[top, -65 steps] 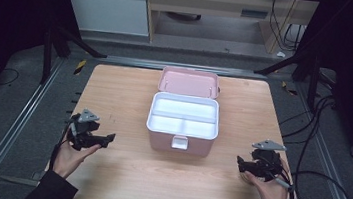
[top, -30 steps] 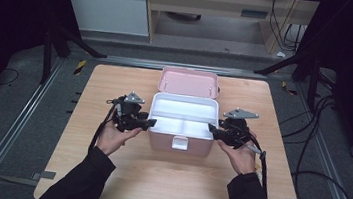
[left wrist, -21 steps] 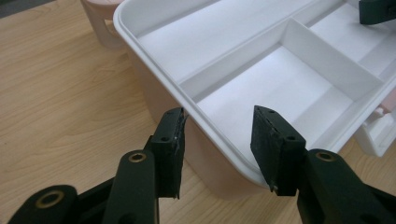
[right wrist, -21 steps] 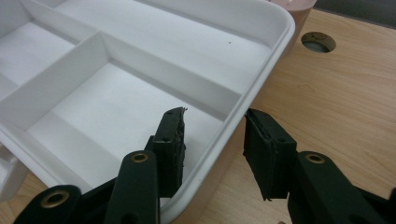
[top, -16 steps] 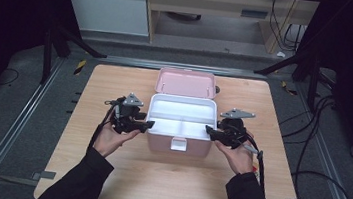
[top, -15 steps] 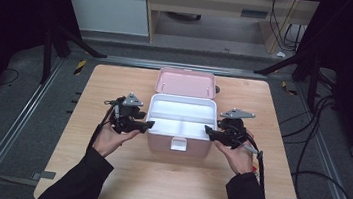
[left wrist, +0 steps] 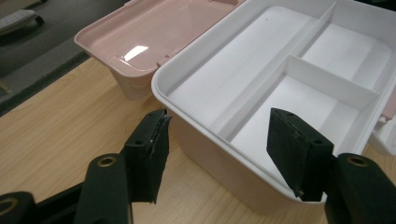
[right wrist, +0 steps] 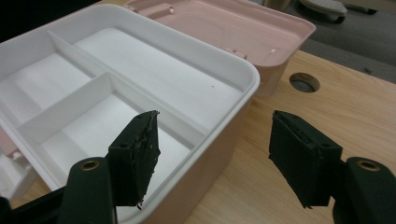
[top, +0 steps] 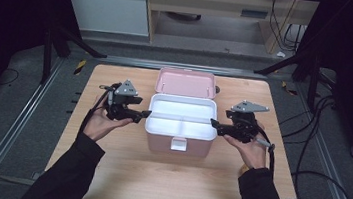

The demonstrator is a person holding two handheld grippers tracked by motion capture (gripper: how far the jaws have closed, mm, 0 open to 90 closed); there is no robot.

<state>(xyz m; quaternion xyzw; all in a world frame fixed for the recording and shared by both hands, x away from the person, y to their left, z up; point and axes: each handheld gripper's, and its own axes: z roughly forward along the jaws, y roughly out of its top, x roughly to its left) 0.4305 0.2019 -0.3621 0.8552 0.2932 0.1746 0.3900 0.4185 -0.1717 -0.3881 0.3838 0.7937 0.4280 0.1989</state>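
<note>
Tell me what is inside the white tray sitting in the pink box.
The white tray holds nothing: white dividers split it into one long compartment and two smaller ones, all bare. What lies under the tray, inside the pink box, is covered.

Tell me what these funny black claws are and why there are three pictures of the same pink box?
Those claws are grippers, tools a person holds, one in each hand. The left gripper and the right gripper sit at either side of a pink box on a wooden table.

One picture comes from a camera high above the table. The other two come from little cameras riding on each gripper, so you look along its black fingers close up.

The box stands open, its pink lid tipped back behind it. Inside sits a white tray split into compartments, with nothing in them.

Both grippers have just been opening. Each straddles the tray's rim, but nothing is squeezed or held.
</note>
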